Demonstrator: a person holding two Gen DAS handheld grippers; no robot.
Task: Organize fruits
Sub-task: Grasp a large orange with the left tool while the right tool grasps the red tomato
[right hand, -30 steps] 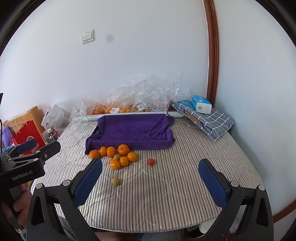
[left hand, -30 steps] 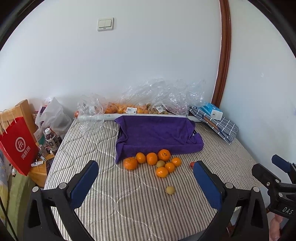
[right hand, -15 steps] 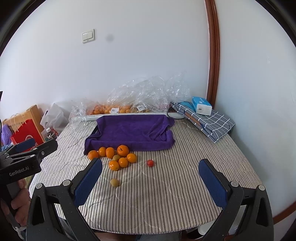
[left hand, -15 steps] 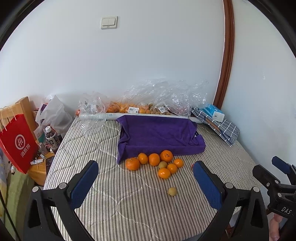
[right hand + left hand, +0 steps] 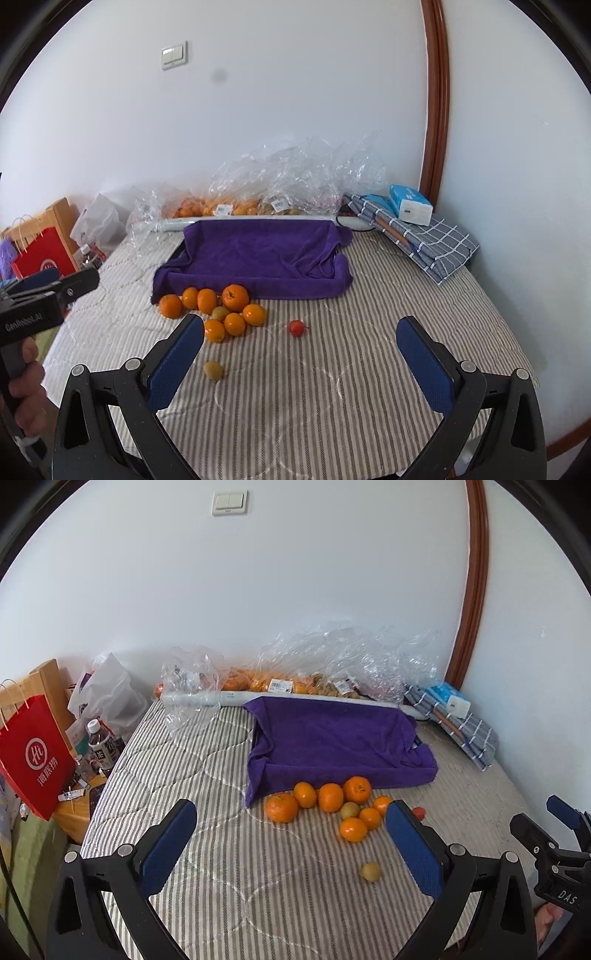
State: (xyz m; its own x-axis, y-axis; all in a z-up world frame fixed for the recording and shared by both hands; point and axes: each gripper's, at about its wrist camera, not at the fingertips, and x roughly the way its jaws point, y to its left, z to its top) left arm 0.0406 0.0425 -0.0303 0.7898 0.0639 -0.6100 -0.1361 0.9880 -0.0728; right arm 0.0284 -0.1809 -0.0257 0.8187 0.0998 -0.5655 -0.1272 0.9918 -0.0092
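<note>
Seven oranges (image 5: pixel 331 797) huddle on the striped bed (image 5: pixel 207 775) just before the purple towel (image 5: pixel 332 738); both tools, left (image 5: pixel 291 845) and right (image 5: pixel 301 363), gape empty; one greenish fruit (image 5: pixel 214 370), perhaps a lime, lies apart.

Fuzzy purple towel (image 5: pixel 258 254); crinkly glossy plastic bags (image 5: pixel 295 173).

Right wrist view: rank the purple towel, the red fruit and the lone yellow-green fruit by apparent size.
1. purple towel, by far the largest.
2. yellow-green fruit and red fruit look alike; the yellow-green one lies nearer the camera, so no ranking.
</note>
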